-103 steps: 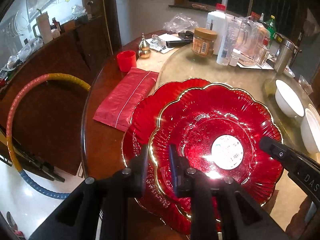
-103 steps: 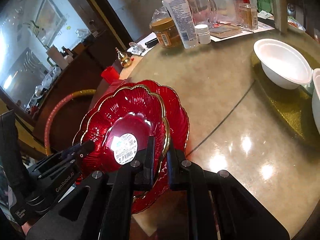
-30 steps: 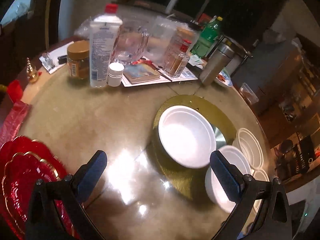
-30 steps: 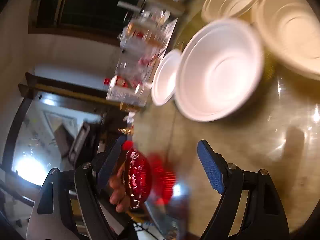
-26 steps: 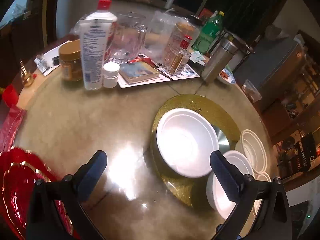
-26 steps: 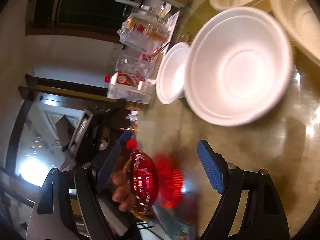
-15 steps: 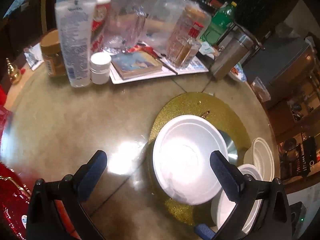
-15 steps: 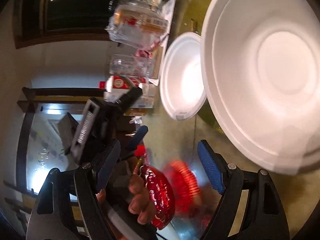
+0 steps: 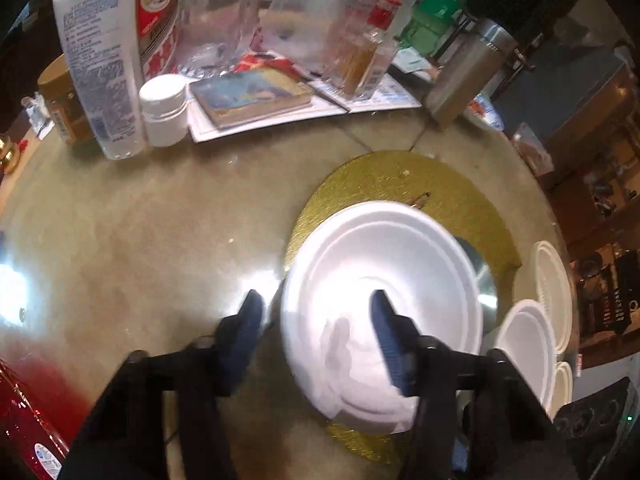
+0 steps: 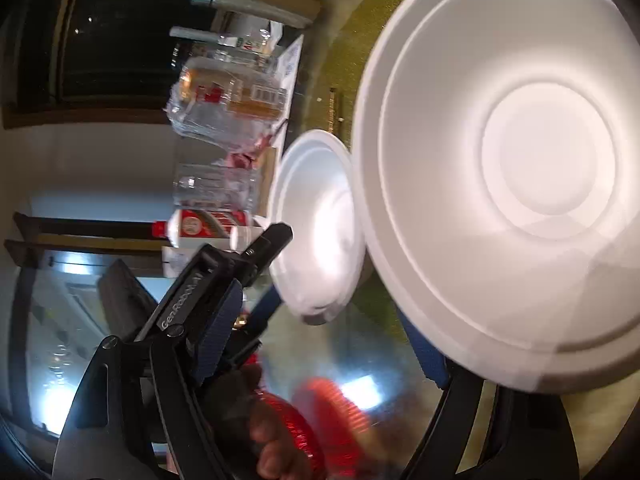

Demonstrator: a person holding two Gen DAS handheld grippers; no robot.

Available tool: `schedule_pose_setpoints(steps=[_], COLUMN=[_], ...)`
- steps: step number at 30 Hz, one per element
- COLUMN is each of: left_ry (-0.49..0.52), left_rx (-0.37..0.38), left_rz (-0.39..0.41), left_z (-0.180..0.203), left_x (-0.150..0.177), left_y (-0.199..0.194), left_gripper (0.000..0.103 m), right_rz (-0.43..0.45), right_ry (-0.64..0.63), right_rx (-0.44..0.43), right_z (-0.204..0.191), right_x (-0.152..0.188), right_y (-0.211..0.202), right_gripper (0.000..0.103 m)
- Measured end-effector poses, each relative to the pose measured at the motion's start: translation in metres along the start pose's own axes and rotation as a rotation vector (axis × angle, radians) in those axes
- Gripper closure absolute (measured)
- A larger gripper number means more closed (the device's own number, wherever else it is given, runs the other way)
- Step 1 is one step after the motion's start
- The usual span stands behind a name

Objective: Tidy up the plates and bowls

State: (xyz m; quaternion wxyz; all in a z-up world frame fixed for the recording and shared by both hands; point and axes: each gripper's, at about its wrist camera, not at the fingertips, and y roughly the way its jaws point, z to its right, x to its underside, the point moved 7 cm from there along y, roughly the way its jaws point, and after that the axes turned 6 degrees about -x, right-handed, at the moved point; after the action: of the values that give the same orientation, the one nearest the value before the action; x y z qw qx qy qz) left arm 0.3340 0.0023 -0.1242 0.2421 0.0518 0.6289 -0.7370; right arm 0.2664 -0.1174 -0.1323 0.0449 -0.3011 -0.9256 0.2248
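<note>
Bowls are being gathered: left claw, just narrowing, straddles white bowl rim ungripped; right claw is kept wide beside bigger bowl.

left tool: jaws just closing, straddling rim | white bowl on gold mat

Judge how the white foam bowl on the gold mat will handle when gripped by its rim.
The white foam bowl looks thin-walled, so probably very light and easily dented. Its smooth, sloped rim may slip from the left gripper, whose jaws have just been closing astride that rim.
</note>
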Motion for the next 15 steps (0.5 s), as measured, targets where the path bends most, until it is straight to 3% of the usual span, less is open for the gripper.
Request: schedule_pose_setpoints(steps=[1, 2, 4, 9, 15], left_ry=[-0.003, -0.009, -0.017, -0.009, -0.02], left_rx=[-0.006, -0.002, -0.005, -0.006, -0.012], left_rz=[-0.008, -0.019, -0.046, -0.038, -0.02], left_z=[-0.002, -0.004, -0.008, -0.01, -0.02], left_x=[0.002, 0.004, 0.009, 0.016, 0.023], left_y=[0.003, 0.006, 0.012, 0.007, -0.006], left_gripper=[0.058, 0.062, 0.085, 0.093, 0.092], right_rz=[0.006, 0.018, 0.036, 0.051, 0.048], right_ry=[-0.006, -0.02, -0.04, -0.063, -0.104], right_rx=[0.015, 0.044, 0.104, 0.123, 0.115], right_z=[0.001, 0.003, 0.007, 0.012, 0.003], right_x=[0.0, -0.002, -0.004, -0.006, 0.001], right_y=[0.001, 0.0, -0.001, 0.0, -0.001], right_gripper=[0.046, 0.055, 0.082, 0.094, 0.095])
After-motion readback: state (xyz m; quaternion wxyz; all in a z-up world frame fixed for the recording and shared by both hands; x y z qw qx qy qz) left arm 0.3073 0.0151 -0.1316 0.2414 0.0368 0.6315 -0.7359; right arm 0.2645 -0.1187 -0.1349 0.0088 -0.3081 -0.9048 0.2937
